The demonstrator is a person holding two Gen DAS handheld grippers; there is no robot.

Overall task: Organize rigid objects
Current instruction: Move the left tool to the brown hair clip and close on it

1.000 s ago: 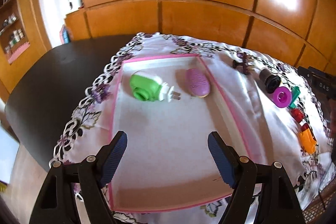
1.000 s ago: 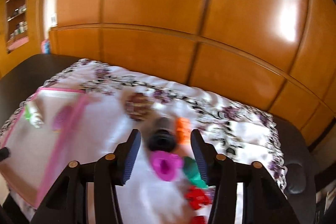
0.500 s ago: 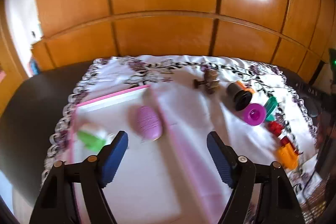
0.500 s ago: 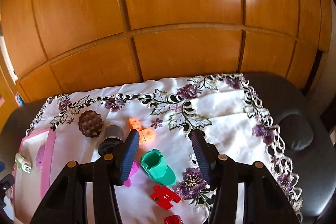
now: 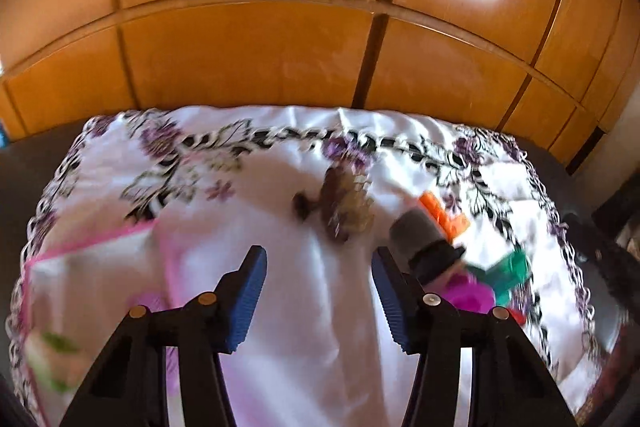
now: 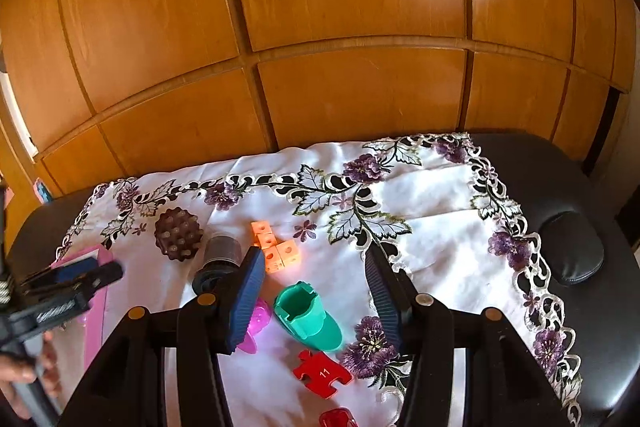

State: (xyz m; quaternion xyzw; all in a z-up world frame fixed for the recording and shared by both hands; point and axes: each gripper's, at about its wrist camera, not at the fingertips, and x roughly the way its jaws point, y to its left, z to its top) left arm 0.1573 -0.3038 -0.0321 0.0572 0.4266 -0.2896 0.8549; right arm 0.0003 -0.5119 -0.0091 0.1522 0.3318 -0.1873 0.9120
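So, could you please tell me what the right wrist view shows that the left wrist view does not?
Only the right wrist view shows the red puzzle piece, the left gripper seen from outside, and the bare black tabletop on the right. Only the left wrist view shows the inside of the pink tray, blurred. Both show the brown studded ball, orange cubes, green cup and floral tablecloth.

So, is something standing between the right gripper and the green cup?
Nothing visible does. The right gripper is open, and the green cup lies on the cloth between its fingers, uncovered. The pink piece and the red puzzle piece lie beside it, not across the approach.
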